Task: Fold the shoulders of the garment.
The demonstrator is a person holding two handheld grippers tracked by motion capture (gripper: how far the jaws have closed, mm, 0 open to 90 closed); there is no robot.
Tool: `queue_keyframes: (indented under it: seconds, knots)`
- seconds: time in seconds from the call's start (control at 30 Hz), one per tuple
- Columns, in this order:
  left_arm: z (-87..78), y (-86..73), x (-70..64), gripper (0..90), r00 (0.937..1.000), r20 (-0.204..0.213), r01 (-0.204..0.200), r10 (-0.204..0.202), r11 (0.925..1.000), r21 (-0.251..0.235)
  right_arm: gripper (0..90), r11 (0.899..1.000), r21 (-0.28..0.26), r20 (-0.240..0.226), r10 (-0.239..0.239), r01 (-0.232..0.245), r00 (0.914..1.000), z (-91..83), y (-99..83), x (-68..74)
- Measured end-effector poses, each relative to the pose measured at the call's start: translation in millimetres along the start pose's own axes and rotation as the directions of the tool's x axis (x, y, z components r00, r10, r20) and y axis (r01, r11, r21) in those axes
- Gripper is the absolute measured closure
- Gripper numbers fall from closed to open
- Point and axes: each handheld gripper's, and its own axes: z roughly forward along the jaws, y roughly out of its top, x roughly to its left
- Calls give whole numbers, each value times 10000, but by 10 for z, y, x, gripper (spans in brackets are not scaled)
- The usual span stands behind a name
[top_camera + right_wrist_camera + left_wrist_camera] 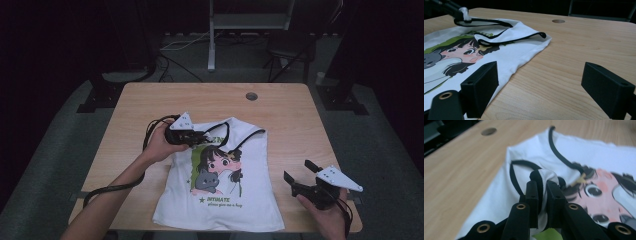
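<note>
right gripper [296, 176]: near right, jaws spread wide, holding nothing, over bare counter [295, 115] just right of the shirt's hem | white T-shirt [250, 200]: flat mid-counter, cartoon print up, far part folded over | left gripper [204, 138]: far left of shirt, jaws pressed together, pinching a bunch of black-trimmed cloth.

Wooden table [290, 115] mid-frame, round cable hole [251, 96] near its far edge. White metal stand [212, 45] top centre, cables [175, 65] on grey floor behind.
</note>
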Motion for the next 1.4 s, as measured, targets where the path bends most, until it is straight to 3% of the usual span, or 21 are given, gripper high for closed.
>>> queue_keyframes:
  seconds: [0.2,0.37,0.77,1.07,1.3,1.4]
  knots:
    - [43,-75,-97,814,9993,162,-349,342,9983,461,138,10000,-7,4,4,-4,10000,-1,0,-3]
    - [44,-108,-127,813,9992,174,-369,360,9979,536,138,10000,-2,9,-27,27,10000,0,-1,-1]
    - [35,-103,-183,812,9960,320,-859,837,9934,756,138,10000,7,12,-29,29,10000,1,0,0]
    - [70,-162,-228,787,9922,625,-1148,1080,9863,1182,138,10000,10,7,-61,61,10000,2,0,3]
    - [26,-133,-190,607,9940,751,-865,795,9917,949,138,10000,-1,2,-32,32,10000,1,0,1]
    - [25,-115,-207,532,9931,809,-916,852,9927,786,138,10000,16,1,-45,45,10000,1,0,1]
